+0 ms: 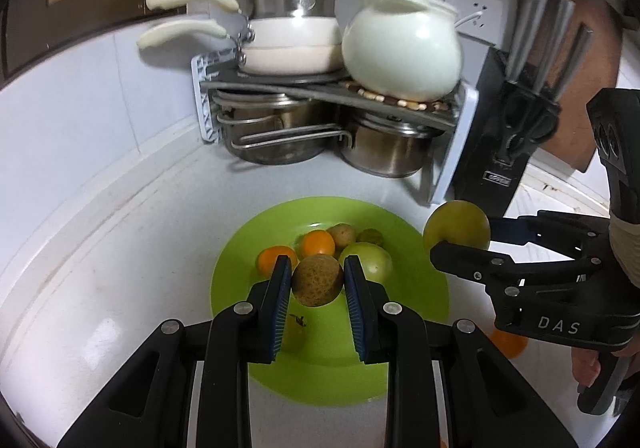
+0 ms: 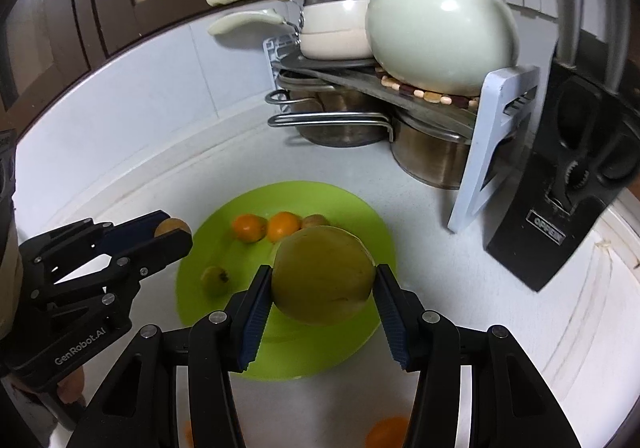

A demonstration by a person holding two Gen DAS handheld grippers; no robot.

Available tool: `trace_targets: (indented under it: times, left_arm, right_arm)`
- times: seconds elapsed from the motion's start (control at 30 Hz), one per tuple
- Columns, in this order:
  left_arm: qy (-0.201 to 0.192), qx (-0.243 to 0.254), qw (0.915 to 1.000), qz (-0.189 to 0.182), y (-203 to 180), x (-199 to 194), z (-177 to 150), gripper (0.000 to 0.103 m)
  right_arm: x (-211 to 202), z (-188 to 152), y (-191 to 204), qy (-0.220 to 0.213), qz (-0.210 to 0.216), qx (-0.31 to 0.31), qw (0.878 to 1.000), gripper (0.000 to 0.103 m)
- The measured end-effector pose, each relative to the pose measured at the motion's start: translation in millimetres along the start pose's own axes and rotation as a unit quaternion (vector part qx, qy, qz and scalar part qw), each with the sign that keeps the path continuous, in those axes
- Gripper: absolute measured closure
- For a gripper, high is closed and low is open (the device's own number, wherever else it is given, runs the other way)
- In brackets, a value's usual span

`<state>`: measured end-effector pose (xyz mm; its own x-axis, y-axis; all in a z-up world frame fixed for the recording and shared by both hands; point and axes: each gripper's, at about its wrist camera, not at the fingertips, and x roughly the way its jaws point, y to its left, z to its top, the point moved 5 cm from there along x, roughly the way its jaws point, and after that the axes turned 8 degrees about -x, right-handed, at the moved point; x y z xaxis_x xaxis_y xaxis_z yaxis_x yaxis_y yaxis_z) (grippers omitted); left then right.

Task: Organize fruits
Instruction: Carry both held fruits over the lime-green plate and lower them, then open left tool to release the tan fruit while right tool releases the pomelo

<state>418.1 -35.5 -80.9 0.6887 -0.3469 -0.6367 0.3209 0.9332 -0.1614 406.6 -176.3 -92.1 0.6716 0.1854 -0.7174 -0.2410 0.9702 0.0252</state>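
A green plate [image 1: 248,268] [image 2: 360,216] lies on the white counter with two small oranges [image 1: 317,243] [image 2: 283,225], a green apple [image 1: 370,260] and small brownish fruits on it. My left gripper [image 1: 317,280] is shut on a small brown round fruit [image 1: 318,280], held just above the plate; it also shows in the right wrist view [image 2: 172,226]. My right gripper [image 2: 323,280] is shut on a large yellow-green fruit [image 2: 324,274], held above the plate's right edge; it also shows in the left wrist view [image 1: 457,230].
A corner rack [image 1: 452,152] holds steel pots, a white pan and a pale ceramic pot [image 1: 402,48] behind the plate. A black knife block [image 1: 500,136] [image 2: 560,208] stands at the right. An orange [image 1: 508,342] [image 2: 386,432] lies on the counter near me.
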Motion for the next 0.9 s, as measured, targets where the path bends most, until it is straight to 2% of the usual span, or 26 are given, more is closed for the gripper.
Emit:
trace_targets:
  times: [0.37, 0.67, 0.7, 0.8, 0.9]
  left_arm:
    - [0.046, -0.012, 0.9986, 0.021, 12, 50, -5, 0.076]
    - [0.063, -0.020, 0.9975, 0.025, 16, 60, -11, 0.076]
    - [0.063, -0.021, 0.9975, 0.025, 16, 61, -10, 0.075]
    - [0.062, -0.022, 0.9975, 0.027, 16, 59, -9, 0.064]
    - [0.059, -0.025, 0.9975, 0.028, 16, 55, -8, 0.059]
  right_arm:
    - [44, 1, -15, 0.045, 0.024, -0.006, 0.999, 0.051]
    - [57, -4, -13, 0.062, 0.033, -0.007, 0.997, 0.051]
    - [57, -5, -12, 0.063, 0.033, -0.006, 0.997, 0.051]
    - [58, -6, -12, 0.067, 0.037, -0.003, 0.997, 0.051]
    - [59, -8, -11, 0.070, 0.040, 0.000, 0.997, 0.051]
